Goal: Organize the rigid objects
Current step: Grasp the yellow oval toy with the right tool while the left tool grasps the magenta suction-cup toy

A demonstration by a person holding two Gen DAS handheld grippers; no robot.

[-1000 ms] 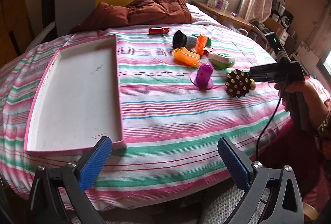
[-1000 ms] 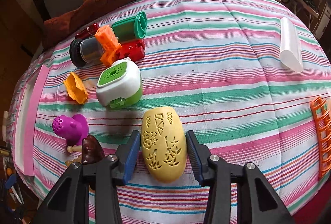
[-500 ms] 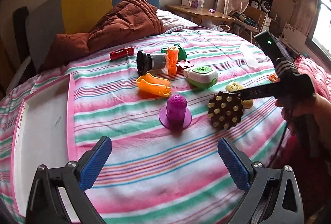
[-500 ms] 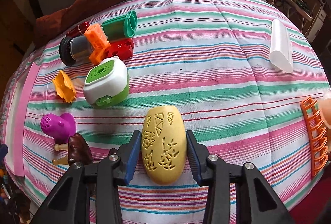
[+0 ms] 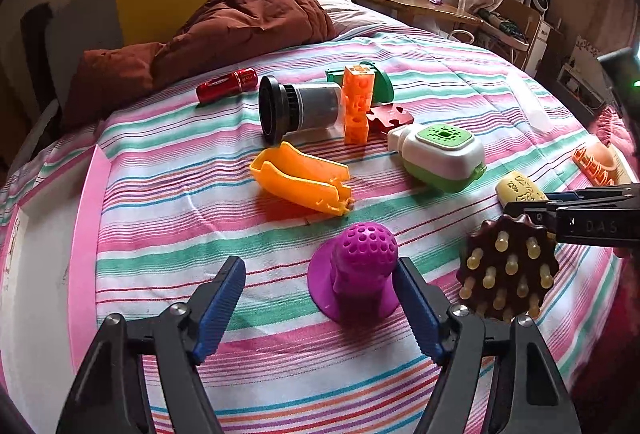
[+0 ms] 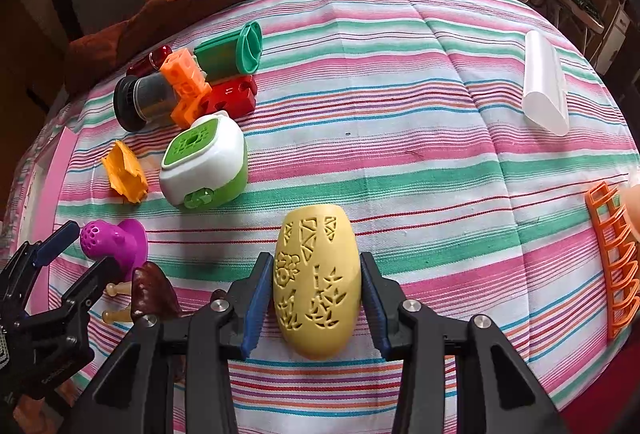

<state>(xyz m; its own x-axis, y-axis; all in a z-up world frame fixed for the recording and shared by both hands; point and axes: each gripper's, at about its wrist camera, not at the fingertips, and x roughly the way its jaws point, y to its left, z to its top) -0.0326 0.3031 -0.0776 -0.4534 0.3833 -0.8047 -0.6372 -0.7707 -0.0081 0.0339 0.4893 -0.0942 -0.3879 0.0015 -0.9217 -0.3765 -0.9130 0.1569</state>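
Observation:
My left gripper (image 5: 320, 294) is open; a purple perforated dome toy (image 5: 360, 274) sits on the striped bedspread between its blue pads, close to the right pad. That gripper also shows in the right wrist view (image 6: 76, 254) beside the purple toy (image 6: 116, 240). My right gripper (image 6: 312, 294) has its pads on both sides of a yellow carved oval (image 6: 314, 282) lying on the bed, with slim gaps visible. A brown studded disc (image 5: 508, 270) lies next to it. The pink-rimmed white tray (image 5: 86, 234) is at far left.
Further back lie an orange scoop (image 5: 300, 181), a green-and-white box (image 5: 444, 153), a black-capped jar (image 5: 296, 109), an orange block (image 5: 356, 105), a red piece (image 5: 388, 115), a green cylinder (image 6: 232, 51), a red can (image 5: 228, 85), a white tube (image 6: 546, 85) and an orange rack (image 6: 612, 258). A brown quilt (image 5: 224, 29) is at the back.
My left gripper has swung right from the tray and moved in until the purple toy sits between its pads. My right gripper has stayed around the yellow oval.

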